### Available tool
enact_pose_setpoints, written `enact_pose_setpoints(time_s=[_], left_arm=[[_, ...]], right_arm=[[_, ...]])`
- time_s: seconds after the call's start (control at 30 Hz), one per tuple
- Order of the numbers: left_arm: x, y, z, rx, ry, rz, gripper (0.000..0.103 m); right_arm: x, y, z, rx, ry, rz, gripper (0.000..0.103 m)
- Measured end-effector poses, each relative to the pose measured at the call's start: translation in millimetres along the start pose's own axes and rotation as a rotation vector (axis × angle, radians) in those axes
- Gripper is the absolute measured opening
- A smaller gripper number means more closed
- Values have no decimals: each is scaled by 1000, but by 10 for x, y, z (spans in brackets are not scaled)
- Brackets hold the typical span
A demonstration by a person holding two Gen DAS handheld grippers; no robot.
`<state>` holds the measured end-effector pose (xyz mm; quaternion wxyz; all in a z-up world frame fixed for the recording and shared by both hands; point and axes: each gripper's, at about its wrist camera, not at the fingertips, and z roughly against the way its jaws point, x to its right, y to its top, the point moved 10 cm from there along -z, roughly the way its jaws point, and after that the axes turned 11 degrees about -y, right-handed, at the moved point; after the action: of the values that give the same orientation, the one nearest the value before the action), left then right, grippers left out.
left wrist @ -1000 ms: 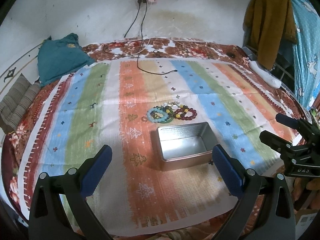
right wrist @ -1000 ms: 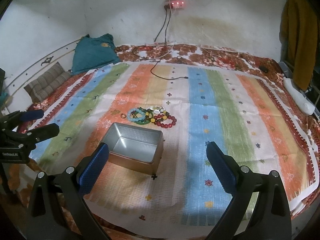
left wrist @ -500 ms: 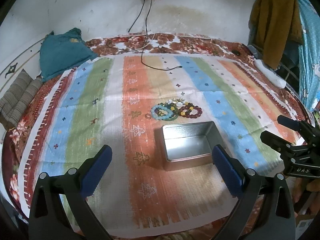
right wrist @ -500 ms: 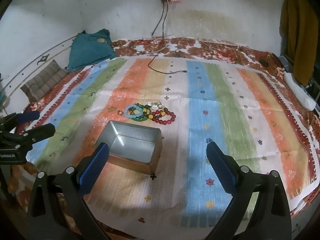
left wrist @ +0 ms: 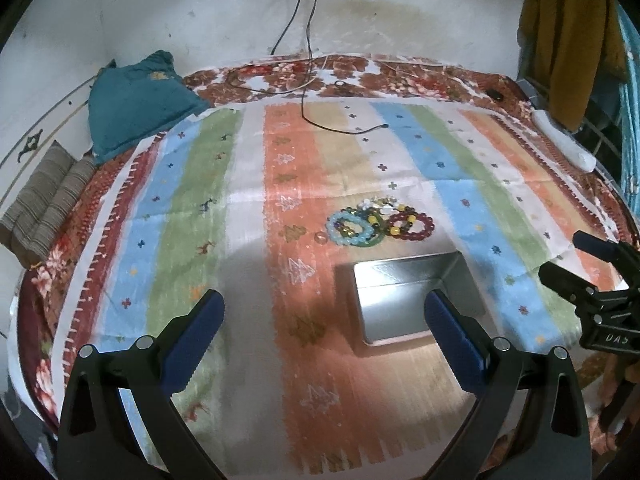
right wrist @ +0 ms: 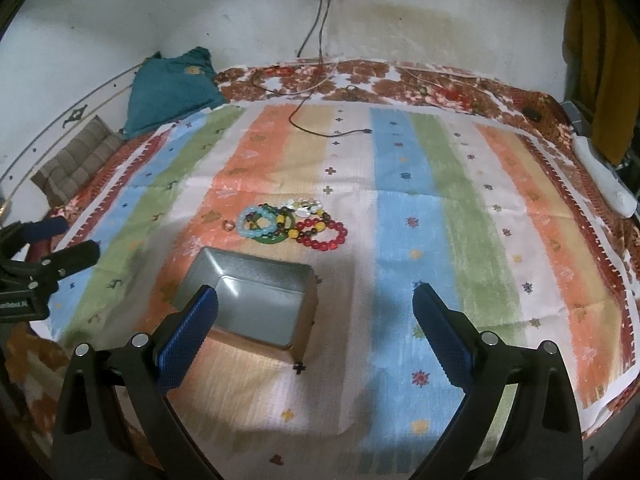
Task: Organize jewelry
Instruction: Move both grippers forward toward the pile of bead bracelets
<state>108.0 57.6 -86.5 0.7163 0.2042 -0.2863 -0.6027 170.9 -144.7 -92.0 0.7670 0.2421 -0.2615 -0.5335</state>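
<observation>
A: Where's the jewelry?

B: A cluster of beaded bracelets (right wrist: 294, 227) lies near the middle of the striped cloth (right wrist: 404, 208), overlapping one another: a pale blue bracelet (left wrist: 349, 228) at the left end, a red bracelet (left wrist: 412, 224) at the right, green and white pieces between. A small ring (left wrist: 320, 237) sits just beside the blue one. The open metal tin (right wrist: 256, 300) stands just nearer the cloth's front edge, and looks empty.

A: So which step is this?

B: I'd judge the approach; nothing is in the tin and nothing is held. The left gripper (left wrist: 322, 322) has its jaws spread wide, and so does the right gripper (right wrist: 316, 322).

A: How do the bracelets sit against the jaws?

B: Well beyond both sets of fingertips, past the tin. In the left wrist view the tin sits by the right finger; in the right wrist view, by the left finger.

A: Next move?

B: Probably one gripper reaching over the tin, dropping to the cloth and closing on a single bracelet. The overlap could drag a neighbour along, so an end piece looks easiest.
</observation>
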Motion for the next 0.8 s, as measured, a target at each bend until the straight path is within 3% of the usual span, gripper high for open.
enact_pose_setpoints(time_s=[0.37,0.8], left_arm=[[-36,174,-153,-23,15,-12,97],[-114,370,-436,-67,35,11,97]], right_arm=[[37,159,-151,-4,-6,-8,99],[5,271,-502,-84,11,-10,99]])
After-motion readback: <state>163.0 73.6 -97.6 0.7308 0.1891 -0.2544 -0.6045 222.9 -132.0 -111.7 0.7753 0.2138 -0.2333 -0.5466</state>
